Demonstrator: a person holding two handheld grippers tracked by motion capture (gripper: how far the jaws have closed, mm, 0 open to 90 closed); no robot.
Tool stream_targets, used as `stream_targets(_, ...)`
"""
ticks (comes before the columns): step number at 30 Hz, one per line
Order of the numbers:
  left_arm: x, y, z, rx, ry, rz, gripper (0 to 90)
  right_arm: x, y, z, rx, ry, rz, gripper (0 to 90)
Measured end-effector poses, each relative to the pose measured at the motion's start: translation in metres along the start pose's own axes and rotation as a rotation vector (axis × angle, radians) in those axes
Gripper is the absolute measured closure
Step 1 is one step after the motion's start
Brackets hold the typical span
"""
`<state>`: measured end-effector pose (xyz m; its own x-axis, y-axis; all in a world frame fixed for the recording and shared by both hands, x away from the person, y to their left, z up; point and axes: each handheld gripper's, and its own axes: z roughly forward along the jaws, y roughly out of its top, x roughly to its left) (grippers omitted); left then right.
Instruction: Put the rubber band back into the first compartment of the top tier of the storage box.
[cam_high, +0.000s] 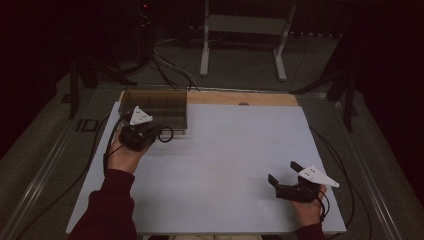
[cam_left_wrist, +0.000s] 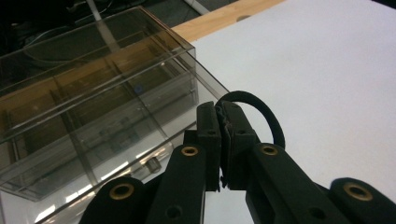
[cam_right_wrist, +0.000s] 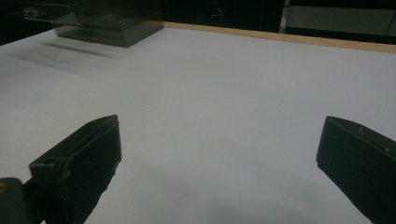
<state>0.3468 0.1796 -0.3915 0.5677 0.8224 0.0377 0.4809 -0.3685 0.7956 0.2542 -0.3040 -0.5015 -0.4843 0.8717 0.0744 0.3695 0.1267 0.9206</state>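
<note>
Black ring (cam_left_wrist: 261, 112), a thin loop like a hair tie or rubber band, is pinched in the left tool (cam_left_wrist: 220, 140), jaws pressed together on one side of it so the rest of the loop arcs out to the right of the jaws in the left gripper view. In the high view the ring (cam_high: 165, 134) sits just off the front right corner of the clear compartment box (cam_high: 157, 102), held above the white tabletop (cam_high: 225, 150); can't tell if it touches the surface. Left tool (cam_high: 150, 132) is right beside the box front wall, hand under it. Box (cam_left_wrist: 93, 102) is smoky transparent plastic with dividers inside, small items in some compartments, too blurred to identify. Box stands at the far left part of the tabletop, against the wooden strip (cam_high: 240, 98) at the far edge. Right tool (cam_high: 282, 172) is near the front right of the tabletop, well apart from ring and box, jaws spread wide with nothing between them; right gripper view shows bare white surface between the two jaws (cam_right_wrist: 219, 154), box (cam_right_wrist: 107, 23) far off at upper left.
</note>
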Motion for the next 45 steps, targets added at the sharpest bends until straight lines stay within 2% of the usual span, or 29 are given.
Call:
stream_targets(15,0.022,0.002,-0.003,-0.001,0.038,-0.009,88.5,0.001,0.000,0.001,0.002,0.002,0.001,0.1)
stream_targets(23,0.028,0.005,-0.003,0.000,0.055,-0.007,88.5,0.001,0.000,0.001,0.001,0.004,0.002,0.1)
stream_targets(45,0.049,0.009,0.000,0.004,0.115,-0.035,88.4,0.000,0.000,0.001,0.002,0.004,-0.001,0.1)
